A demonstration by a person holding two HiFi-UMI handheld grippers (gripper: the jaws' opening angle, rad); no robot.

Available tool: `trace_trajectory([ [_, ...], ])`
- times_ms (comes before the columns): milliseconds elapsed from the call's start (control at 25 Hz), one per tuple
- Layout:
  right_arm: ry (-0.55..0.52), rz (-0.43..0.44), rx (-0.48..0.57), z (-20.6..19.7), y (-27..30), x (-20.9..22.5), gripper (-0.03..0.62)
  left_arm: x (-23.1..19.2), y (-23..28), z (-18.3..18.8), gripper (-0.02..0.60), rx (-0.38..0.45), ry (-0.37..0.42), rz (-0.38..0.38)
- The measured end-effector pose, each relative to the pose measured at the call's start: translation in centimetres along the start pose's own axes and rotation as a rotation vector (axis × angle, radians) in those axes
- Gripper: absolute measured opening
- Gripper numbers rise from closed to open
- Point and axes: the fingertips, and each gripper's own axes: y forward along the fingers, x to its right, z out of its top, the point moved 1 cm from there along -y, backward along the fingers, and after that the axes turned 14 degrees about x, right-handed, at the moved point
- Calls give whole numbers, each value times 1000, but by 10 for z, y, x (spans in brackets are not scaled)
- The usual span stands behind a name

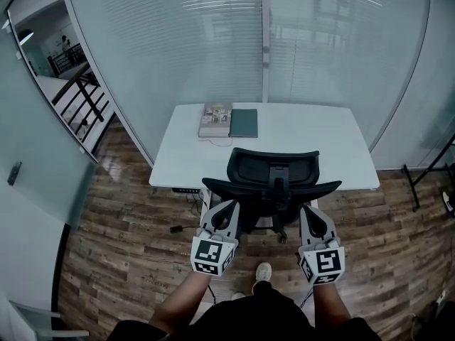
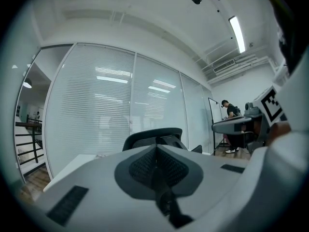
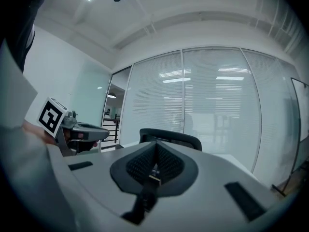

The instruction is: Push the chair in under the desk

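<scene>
A view from above is showing one black mesh chair (image 1: 274,180) standing at the near edge of one white desk (image 1: 313,137), its backrest facing the camera and its headrest reaching over the desk's edge. Two hand-held grippers are hovering just behind the backrest, each carrying one marker cube. The left gripper (image 1: 227,206) is pointing at the backrest's left side and the right gripper (image 1: 308,210) at its right side.

In its own view, the left gripper (image 2: 156,153) is showing its jaws pressed together with nothing between them. The right gripper (image 3: 155,156) is doing the same. The chair's headrest (image 2: 152,135) is rising just beyond the tips of each.

Two flat items are lying side by side at the desk's far edge: one pale book (image 1: 215,119) and one dark green notebook (image 1: 244,123). One white shoe (image 1: 263,271) is showing on the wood floor (image 1: 121,240).

The backrest is hiding the chair's seat and most of its base. The frame's bottom is cutting off the person's forearms. Whether either gripper is touching the chair is hard to tell.
</scene>
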Motion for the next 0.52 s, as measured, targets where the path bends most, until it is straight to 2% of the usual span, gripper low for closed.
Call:
trace_trajectory([
  [520,-33,-9,-11,-7,8,26,3,13,23,-4,12,2,15,-32],
])
